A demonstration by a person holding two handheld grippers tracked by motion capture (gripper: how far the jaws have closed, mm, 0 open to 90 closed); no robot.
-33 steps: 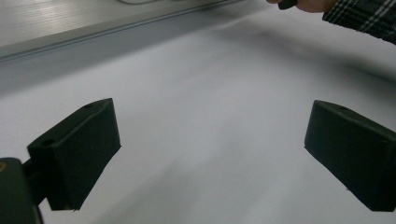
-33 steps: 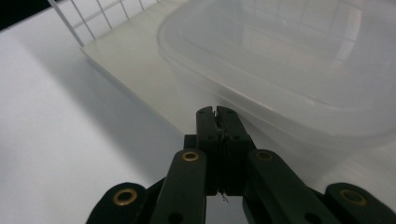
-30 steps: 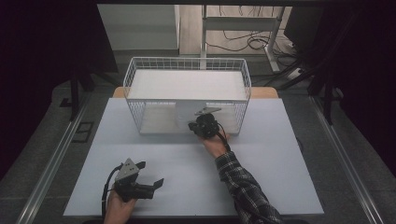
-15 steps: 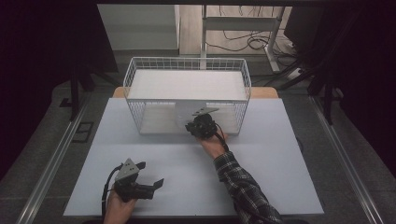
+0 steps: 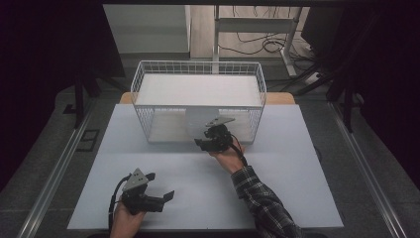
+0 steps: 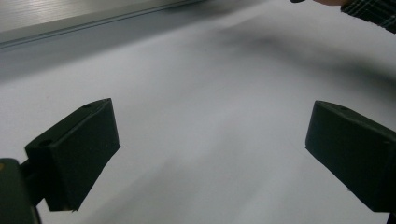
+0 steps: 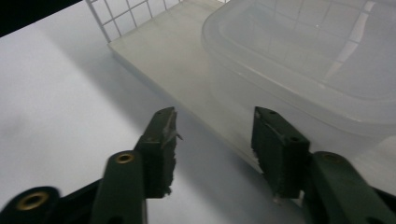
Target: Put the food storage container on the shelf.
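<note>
In the high view, the right gripper [image 5: 204, 144] sits at the open front of the white wire basket [image 5: 143, 82], which lies on its side at the far middle of the white table [image 5: 297, 178]. The right hand [image 5: 225, 154] reaches forward from a plaid sleeve [image 5: 260, 203], the forearm running diagonally up from the bottom edge, the wrist nearly straight. The grey three-cornered plate [image 5: 220, 120] on top of the tool tilts toward the basket. A pale box [image 5: 198, 124] stands inside the basket just beyond the jaws. Near the front left corner of the table, the left gripper [image 5: 161, 186] is held low in the left hand [image 5: 126, 218], pointing to the right across the bare surface, its jaws spread wide with nothing between them.

In the left gripper view, the left gripper [image 6: 210, 154] shows two black jaws far apart over plain white tabletop; nothing lies between them. A bit of the plaid sleeve [image 6: 373, 9] shows at the top right corner.

In the right gripper view, the right gripper [image 7: 215, 140] has its jaws roughly half open; they have just been opening, and the gap between them is empty. The pads look worn and ragged at the edges. Just ahead lies the clear plastic container [image 7: 299, 60], a lidded tub resting on the basket's pale floor panel [image 7: 173, 51], close to the right jaw but apart from it. The basket's wire mesh [image 7: 116, 18] rises at the upper left, and the tool points slightly downward toward the panel's front edge.
</note>
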